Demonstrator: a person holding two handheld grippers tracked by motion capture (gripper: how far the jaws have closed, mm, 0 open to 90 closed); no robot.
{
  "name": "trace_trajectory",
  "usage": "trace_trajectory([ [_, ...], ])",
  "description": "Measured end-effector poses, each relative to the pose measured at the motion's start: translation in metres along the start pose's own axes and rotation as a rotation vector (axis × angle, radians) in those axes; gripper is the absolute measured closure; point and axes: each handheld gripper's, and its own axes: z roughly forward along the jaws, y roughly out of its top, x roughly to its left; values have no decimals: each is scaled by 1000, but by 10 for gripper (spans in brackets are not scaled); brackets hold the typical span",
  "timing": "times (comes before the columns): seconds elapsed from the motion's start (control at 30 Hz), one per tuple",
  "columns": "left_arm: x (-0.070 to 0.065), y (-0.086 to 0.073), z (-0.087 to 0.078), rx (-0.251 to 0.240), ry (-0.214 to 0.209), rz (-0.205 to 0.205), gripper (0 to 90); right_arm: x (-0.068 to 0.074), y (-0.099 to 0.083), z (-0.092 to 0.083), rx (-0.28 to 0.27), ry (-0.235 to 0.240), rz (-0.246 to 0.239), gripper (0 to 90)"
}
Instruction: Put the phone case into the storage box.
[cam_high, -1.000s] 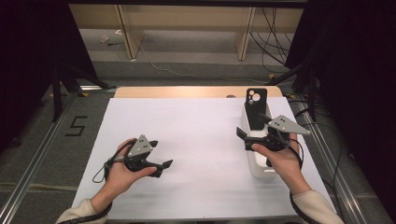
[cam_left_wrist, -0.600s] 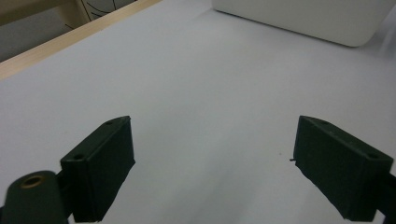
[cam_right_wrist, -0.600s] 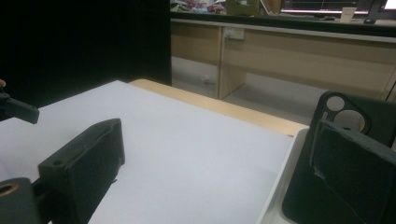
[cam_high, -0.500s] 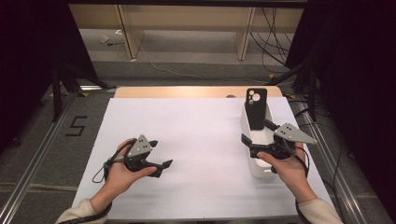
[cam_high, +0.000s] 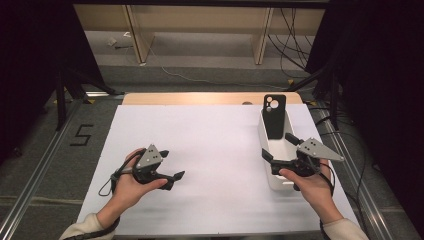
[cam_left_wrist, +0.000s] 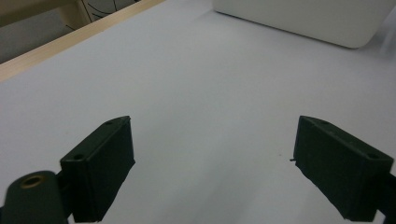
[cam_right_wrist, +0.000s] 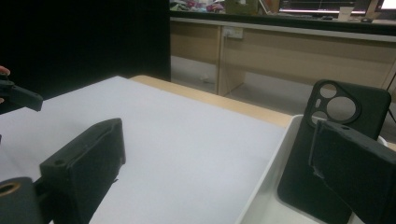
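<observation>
A black phone case (cam_high: 275, 116) stands upright at the far end of a narrow white bin (cam_high: 274, 181) on the right of the white table. Its camera cutout faces me in the right gripper view, where the phone case (cam_right_wrist: 337, 111) rises just behind the right-hand jaw. My right gripper (cam_high: 277, 146) hovers over the bin's near half, open, with nothing between its jaws. At the front left of the table my left gripper (cam_high: 172, 164) is open and empty, low over the bare tabletop. In the left gripper view the bin (cam_left_wrist: 299, 18) lies far ahead.
The white tabletop (cam_high: 210, 145) ends in a wooden strip (cam_high: 200, 98) at the far edge. Metal rails run along both sides, and a "5" mark (cam_high: 81, 135) sits on the floor at left. Wooden desk legs and cables (cam_high: 295, 30) lie beyond the table.
My right gripper has drawn back toward the person along the bin, away from the phone case. The left gripper has stayed put.
</observation>
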Motion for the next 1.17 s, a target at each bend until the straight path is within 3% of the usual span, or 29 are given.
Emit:
trace_trajectory([
  [1.17,0,0,1,-1,-1,0,120,2,-11,-6,4,-5,-7,43],
])
